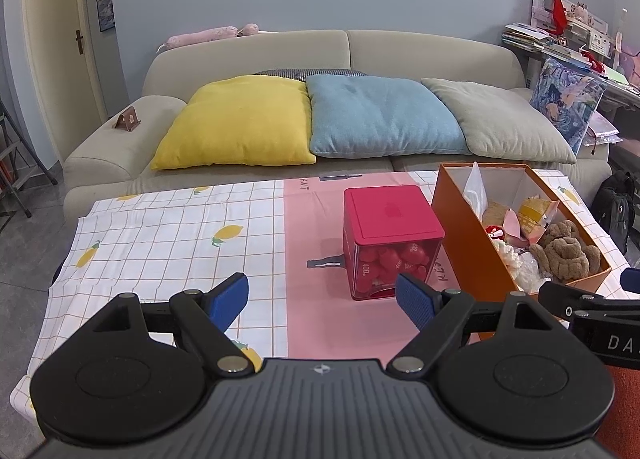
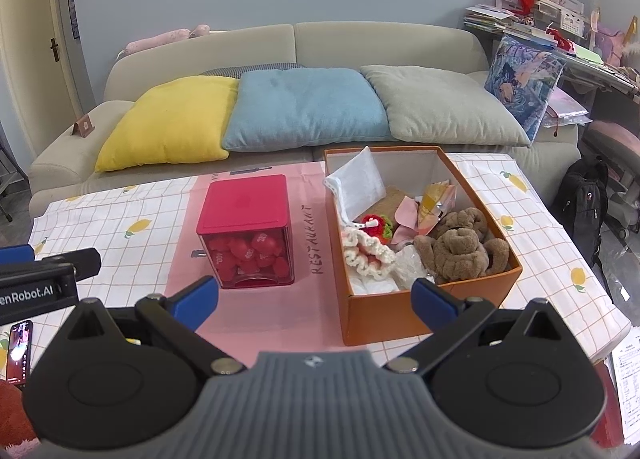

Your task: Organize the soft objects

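Both grippers, left (image 1: 322,301) and right (image 2: 316,301), spread wide and holding nothing above the near table edge (image 2: 618,333), soft toys (image 2: 460,245) inside the orange box (image 2: 400,313) beside a red container (image 2: 246,229).

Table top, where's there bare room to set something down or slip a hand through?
Widest bare patch: the lemon-print tablecloth left of the red box. A narrower pink lane runs between that box and the orange box, wider in the right wrist view. The orange box itself is crowded with the brown plush and fabrics.
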`<state>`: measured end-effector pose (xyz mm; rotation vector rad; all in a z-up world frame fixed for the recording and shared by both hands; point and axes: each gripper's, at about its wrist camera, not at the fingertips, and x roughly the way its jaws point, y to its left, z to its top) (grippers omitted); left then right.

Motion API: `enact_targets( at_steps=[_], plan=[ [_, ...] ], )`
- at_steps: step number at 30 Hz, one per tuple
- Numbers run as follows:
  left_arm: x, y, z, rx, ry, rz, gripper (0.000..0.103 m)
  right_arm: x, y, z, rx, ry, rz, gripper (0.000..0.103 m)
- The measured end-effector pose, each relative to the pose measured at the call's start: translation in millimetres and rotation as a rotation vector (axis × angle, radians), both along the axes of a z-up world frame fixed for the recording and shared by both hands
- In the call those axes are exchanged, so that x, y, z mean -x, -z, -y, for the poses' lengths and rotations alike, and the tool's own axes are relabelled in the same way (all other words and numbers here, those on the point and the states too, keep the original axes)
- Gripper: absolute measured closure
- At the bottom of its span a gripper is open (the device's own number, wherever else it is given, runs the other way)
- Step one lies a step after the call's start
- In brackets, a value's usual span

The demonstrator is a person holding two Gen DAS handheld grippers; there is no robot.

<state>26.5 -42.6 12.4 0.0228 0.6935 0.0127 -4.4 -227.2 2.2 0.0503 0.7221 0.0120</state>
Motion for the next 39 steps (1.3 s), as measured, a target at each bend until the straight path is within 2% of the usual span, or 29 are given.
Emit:
enact_targets(
  at_steps=[35,39],
  plan=[
    [6.2,-2.1,-3.7,0.007,-0.029,-0.005,0.005,0.8,0.9,-1.2,0.000,-0.025,-0.011,0.003],
    [6.7,-1.6,-3.1,0.009,-0.033,-0.008,0.008,-0.3,1.6,-0.7,-0.001,-0.029,-0.015,0.003]
  ],
)
